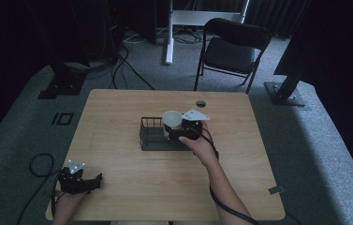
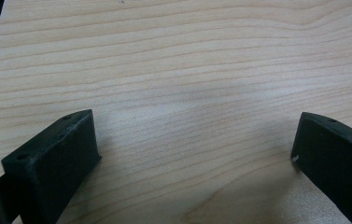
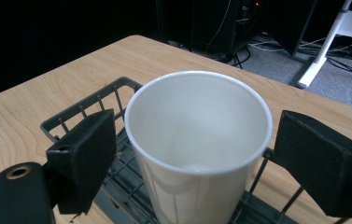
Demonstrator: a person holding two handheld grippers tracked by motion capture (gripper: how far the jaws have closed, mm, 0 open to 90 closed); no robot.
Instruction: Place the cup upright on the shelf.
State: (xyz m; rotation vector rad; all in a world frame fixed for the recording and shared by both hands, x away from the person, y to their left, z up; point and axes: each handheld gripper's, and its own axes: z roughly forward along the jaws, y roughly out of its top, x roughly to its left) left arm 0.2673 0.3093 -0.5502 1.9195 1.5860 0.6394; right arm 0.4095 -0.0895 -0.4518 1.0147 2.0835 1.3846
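Note:
A white paper cup stands upright in the right end of a dark wire basket at the table's middle; the cup is empty. My right gripper is open around it, one jaw close to each side of the cup with a thin gap showing. From above, that right gripper sits at the basket's right end. My left gripper rests near the table's front left corner, open, with bare wood between its fingers.
The wooden table has a round cable hole at the back. A black folding chair stands beyond the far edge, with cables and stand bases on the grey floor.

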